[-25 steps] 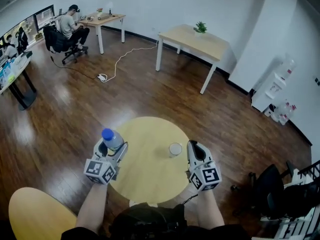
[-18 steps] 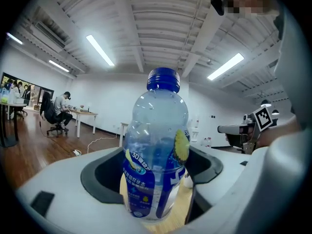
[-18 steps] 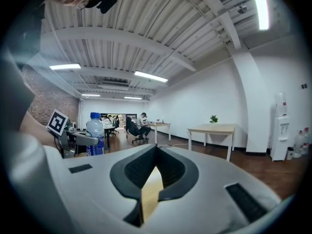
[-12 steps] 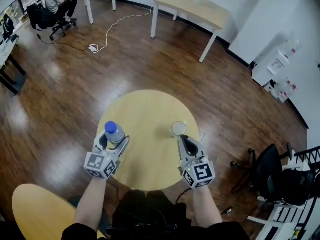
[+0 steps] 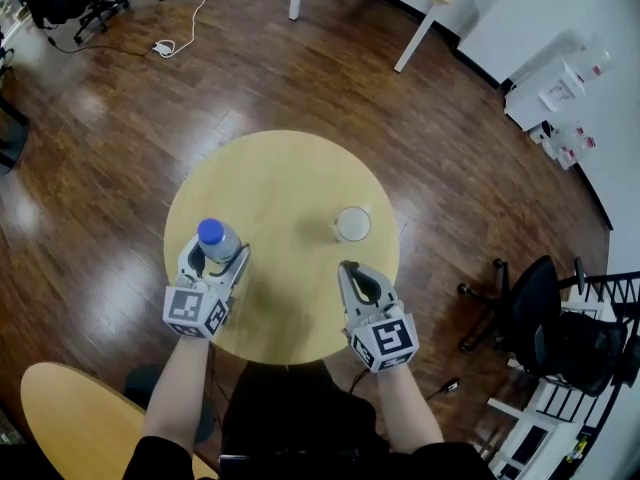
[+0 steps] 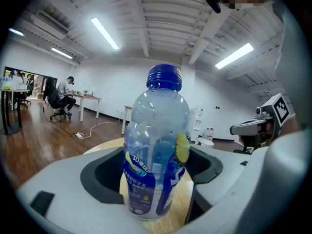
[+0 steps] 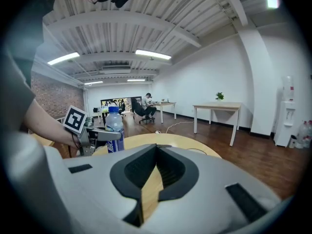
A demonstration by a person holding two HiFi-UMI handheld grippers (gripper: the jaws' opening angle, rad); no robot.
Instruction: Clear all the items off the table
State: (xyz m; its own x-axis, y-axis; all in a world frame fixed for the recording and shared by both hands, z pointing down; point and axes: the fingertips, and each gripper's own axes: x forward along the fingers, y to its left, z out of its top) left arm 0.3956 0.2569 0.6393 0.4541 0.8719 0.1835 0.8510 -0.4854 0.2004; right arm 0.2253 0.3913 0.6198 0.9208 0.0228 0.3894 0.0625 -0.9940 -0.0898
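Observation:
A clear bottle (image 5: 217, 238) with a blue cap and blue label stands upright between the jaws of my left gripper (image 5: 215, 252), which is shut on its body (image 6: 156, 145) over the left part of the round yellow table (image 5: 280, 173). Whether its base touches the tabletop I cannot tell. A small white cup (image 5: 352, 223) sits on the right part of the table. My right gripper (image 5: 348, 267) is shut and empty, just short of the cup, near the table's front edge. In the right gripper view its pads (image 7: 146, 167) meet, with the bottle (image 7: 115, 128) off to the left.
A second yellow round surface (image 5: 70, 418) lies at the bottom left. A black office chair (image 5: 540, 318) stands to the right on the wooden floor. A rectangular table's legs (image 5: 418, 30) and a white cable (image 5: 165, 46) are at the far side.
Both grippers have come down toward the tabletop, the left one with the bottle still in it. The head view has tipped further down, so the table sits higher in the picture.

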